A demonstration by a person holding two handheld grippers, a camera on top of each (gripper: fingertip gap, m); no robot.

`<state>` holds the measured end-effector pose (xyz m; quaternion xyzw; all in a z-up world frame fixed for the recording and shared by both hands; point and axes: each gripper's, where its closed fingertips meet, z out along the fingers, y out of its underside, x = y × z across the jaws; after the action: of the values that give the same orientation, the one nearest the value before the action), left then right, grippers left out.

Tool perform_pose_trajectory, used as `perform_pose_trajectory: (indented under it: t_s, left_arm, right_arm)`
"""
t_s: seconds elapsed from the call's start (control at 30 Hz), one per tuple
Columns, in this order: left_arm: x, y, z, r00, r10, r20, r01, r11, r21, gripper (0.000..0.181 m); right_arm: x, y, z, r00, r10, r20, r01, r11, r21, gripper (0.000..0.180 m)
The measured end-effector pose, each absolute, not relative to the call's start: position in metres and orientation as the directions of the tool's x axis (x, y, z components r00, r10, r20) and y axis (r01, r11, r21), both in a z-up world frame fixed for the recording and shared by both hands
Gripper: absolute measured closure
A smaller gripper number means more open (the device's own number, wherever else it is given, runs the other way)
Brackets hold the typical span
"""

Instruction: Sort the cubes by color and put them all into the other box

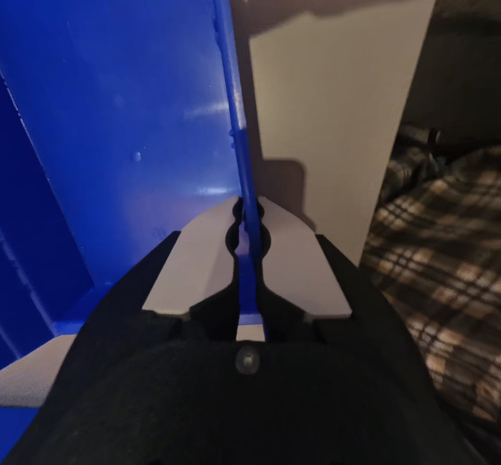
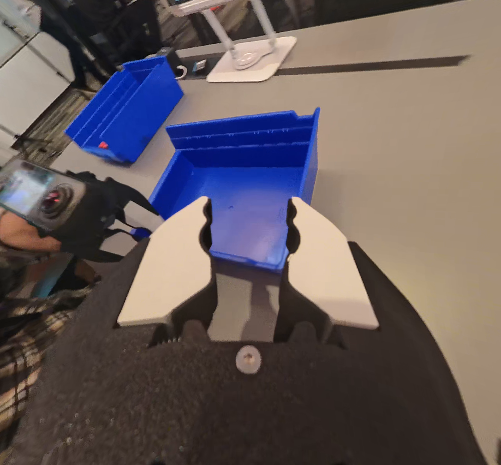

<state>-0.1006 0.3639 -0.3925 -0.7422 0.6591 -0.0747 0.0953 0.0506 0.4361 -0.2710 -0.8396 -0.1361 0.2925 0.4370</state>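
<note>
Pinching the near blue box (image 2: pixel 244 202) by its left wall, the left gripper (image 1: pixel 249 224) has its jaws closed on it. The right gripper (image 2: pixel 248 224) hovers over the box, jaws open and empty. A red cube (image 2: pixel 103 145) lies in the far-left box (image 2: pixel 127 110), nearer the left gripper.

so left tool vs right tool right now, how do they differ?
The left tool is shut on the thin wall of the near blue box, its fingers either side of the wall; the right tool is open and holds nothing. The left sits at the box's edge, in contact; the right hovers over the box's empty floor, touching nothing. Both have white fingers with black notched pads.
</note>
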Motion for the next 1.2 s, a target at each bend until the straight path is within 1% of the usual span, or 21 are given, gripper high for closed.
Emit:
perform_pose_trajectory:
  t_s: [0.03,0.1,0.13,0.17,0.2,0.27,0.37,0.4,0.47,0.53,0.57,0.7,0.83,0.87,0.9,0.93,1.03,1.13,1.2]
  left_arm:
    - [-0.085,0.371,-0.393,0.127,-0.992,0.006,-0.958,-0.124,-0.259,0.171]
    - [-0.055,0.374,-0.389,0.15,-0.982,0.118,-0.928,-0.181,-0.327,0.149]
    - [-0.042,0.373,-0.382,0.153,-0.971,0.183,-0.905,-0.212,-0.368,0.137]
    - [-0.032,0.371,-0.373,0.142,-0.959,0.246,-0.873,-0.239,-0.425,0.121]
    - [-0.024,0.368,-0.361,0.124,-0.944,0.304,-0.829,-0.267,-0.491,0.107]
    - [-0.023,0.359,-0.331,0.059,-0.919,0.389,-0.712,-0.312,-0.63,0.097]
    - [-0.06,0.345,-0.276,-0.082,-0.887,0.453,-0.435,-0.377,-0.818,0.085]
    - [-0.081,0.343,-0.255,-0.126,-0.875,0.468,-0.314,-0.413,-0.855,0.084]
    - [-0.134,0.348,-0.216,-0.182,-0.855,0.486,-0.038,-0.488,-0.872,0.086]
    - [-0.193,0.36,-0.194,-0.176,-0.852,0.492,0.208,-0.521,-0.828,0.1]
    - [-0.218,0.365,-0.195,-0.142,-0.85,0.507,0.256,-0.527,-0.811,0.102]
    - [-0.292,0.369,-0.223,0.051,-0.843,0.535,0.264,-0.505,-0.822,0.101]
    - [-0.34,0.365,-0.235,0.138,-0.836,0.531,0.301,-0.476,-0.827,0.103]
    - [-0.349,0.364,-0.237,0.154,-0.835,0.528,0.313,-0.466,-0.828,0.103]
    - [-0.357,0.364,-0.239,0.17,-0.833,0.526,0.324,-0.457,-0.828,0.103]
    - [-0.365,0.364,-0.241,0.181,-0.831,0.525,0.333,-0.451,-0.828,0.104]
    - [-0.382,0.362,-0.248,0.181,-0.818,0.546,0.349,-0.465,-0.813,0.106]
    - [-0.396,0.362,-0.253,0.166,-0.799,0.577,0.364,-0.494,-0.79,0.11]
    - [-0.405,0.363,-0.256,0.183,-0.791,0.583,0.339,-0.506,-0.793,0.113]
  right_arm:
    - [0.06,0.436,-0.269,0.816,0.443,-0.37,-0.044,-0.591,-0.806,0.123]
    - [0.075,0.435,-0.268,0.858,0.368,-0.359,-0.071,-0.607,-0.791,0.112]
    - [0.08,0.433,-0.269,0.872,0.334,-0.358,-0.081,-0.623,-0.778,0.104]
    - [0.083,0.431,-0.272,0.881,0.301,-0.365,-0.094,-0.646,-0.758,0.097]
    - [0.084,0.427,-0.277,0.887,0.271,-0.374,-0.106,-0.669,-0.735,0.097]
    - [0.079,0.418,-0.292,0.884,0.232,-0.406,-0.123,-0.723,-0.68,0.097]
    - [0.067,0.408,-0.322,0.873,0.155,-0.463,-0.158,-0.808,-0.568,0.093]
    - [0.063,0.406,-0.332,0.874,0.126,-0.47,-0.166,-0.831,-0.531,0.093]
    - [0.059,0.407,-0.349,0.879,0.06,-0.474,-0.19,-0.866,-0.462,0.094]
    - [0.059,0.409,-0.36,0.886,-0.007,-0.464,-0.225,-0.88,-0.418,0.094]
    - [0.06,0.41,-0.364,0.889,-0.044,-0.455,-0.246,-0.885,-0.395,0.094]
    - [0.057,0.414,-0.376,0.869,-0.186,-0.458,-0.341,-0.897,-0.283,0.095]
    - [0.042,0.422,-0.386,0.802,-0.325,-0.502,-0.441,-0.888,-0.13,0.12]
    - [0.04,0.426,-0.388,0.783,-0.363,-0.505,-0.47,-0.877,-0.098,0.14]
    - [0.039,0.43,-0.388,0.766,-0.391,-0.51,-0.49,-0.869,-0.071,0.153]
    - [0.041,0.432,-0.39,0.766,-0.412,-0.493,-0.496,-0.867,-0.046,0.155]
    - [0.055,0.444,-0.39,0.793,-0.429,-0.433,-0.479,-0.878,-0.006,0.16]
    - [0.08,0.466,-0.391,0.829,-0.429,-0.358,-0.463,-0.886,-0.01,0.166]
    - [0.1,0.482,-0.391,0.864,-0.41,-0.294,-0.433,-0.901,-0.015,0.17]
